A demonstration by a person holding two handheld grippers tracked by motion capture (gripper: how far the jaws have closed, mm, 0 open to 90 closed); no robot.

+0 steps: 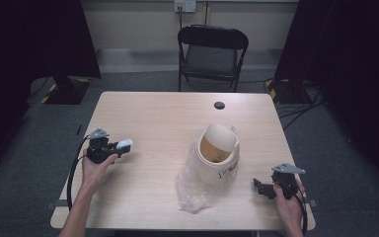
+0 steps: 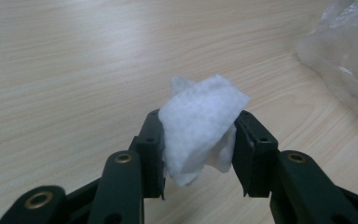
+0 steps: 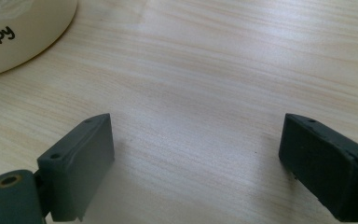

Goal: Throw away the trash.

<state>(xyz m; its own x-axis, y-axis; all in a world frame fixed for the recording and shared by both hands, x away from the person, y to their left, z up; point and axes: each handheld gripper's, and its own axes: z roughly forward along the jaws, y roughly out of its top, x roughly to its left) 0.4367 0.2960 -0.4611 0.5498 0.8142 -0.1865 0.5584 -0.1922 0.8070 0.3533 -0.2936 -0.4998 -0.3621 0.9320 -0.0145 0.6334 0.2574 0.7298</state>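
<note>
Right now the left gripper (image 1: 120,146), over the pale wooden table's (image 1: 148,113) left side, is clenched on a crumpled white tissue wad (image 2: 200,126), jaws pinching it from both sides. Right gripper (image 1: 257,185), near the front-right edge, is released w/ jaws wide apart, nothing btwn them. Mid-table sits a cream round container (image 1: 218,150) on clear crinkled plastic wrap (image 1: 195,185).

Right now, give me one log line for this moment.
left gripper: shut on white wipe | right gripper: open, empty | cream container: mid-table, on plastic bag
</note>
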